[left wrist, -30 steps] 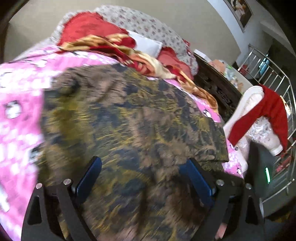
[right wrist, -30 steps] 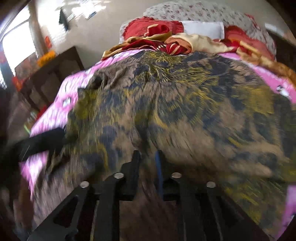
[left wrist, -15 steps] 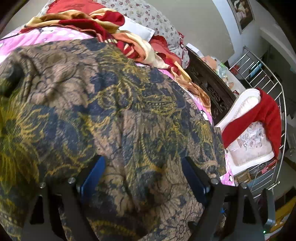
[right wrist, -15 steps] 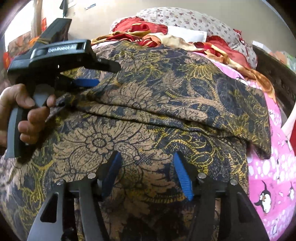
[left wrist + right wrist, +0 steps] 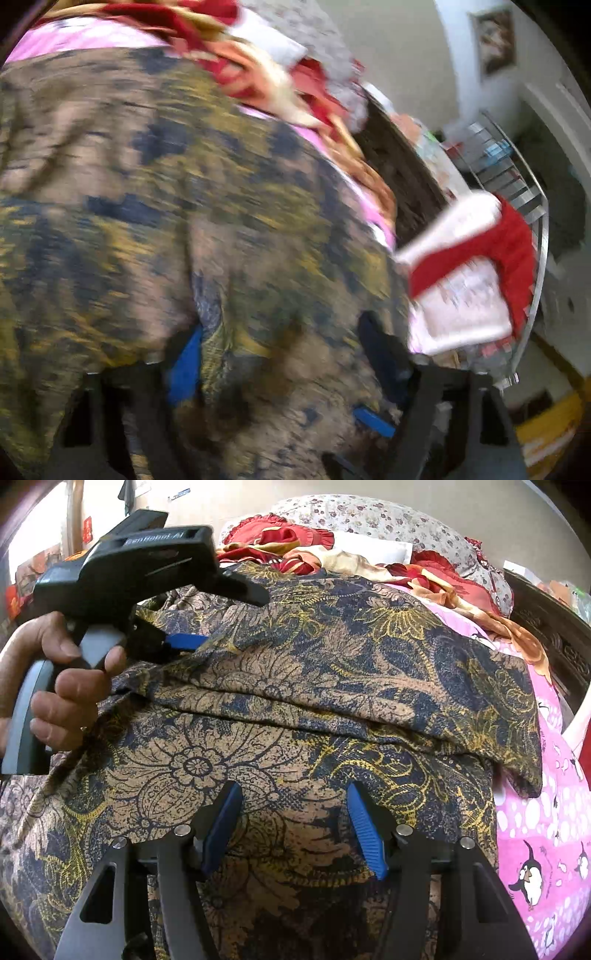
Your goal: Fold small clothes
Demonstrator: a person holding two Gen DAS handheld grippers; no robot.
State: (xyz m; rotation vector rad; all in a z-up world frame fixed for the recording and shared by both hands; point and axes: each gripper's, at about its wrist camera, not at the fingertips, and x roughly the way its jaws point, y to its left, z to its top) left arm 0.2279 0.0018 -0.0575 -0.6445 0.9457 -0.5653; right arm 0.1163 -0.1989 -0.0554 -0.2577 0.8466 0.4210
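We have the patterned cloth [image 5: 332, 686] spread over the bed with the pink penguin sheet [image 5: 546, 834], one layer already doubled over so that a fold edge runs across the middle of the right wrist view. Our left gripper [image 5: 184, 642] sits at the left end of that fold, held in a hand [image 5: 62, 686]; its jaws have just been closing and cloth lies between them, with a ridge of fabric rising against one blue finger in the blurred left wrist view, but we cannot tell whether the pads yet press on it. Our right gripper [image 5: 295, 827] hovers over the near layer with its fingers [image 5: 365, 834] about half apart and nothing pinched; the cloth passes flat beneath them. We judge the fabric thin, light and limp: it drapes, wrinkles and will sag between two holds, and it looks smooth enough to slip from a shallow pinch. We would take it at the corners or along the doubled edge, gathering both layers deep between the pads, and keep the two holds well apart so the span stays taut while it is carried over.
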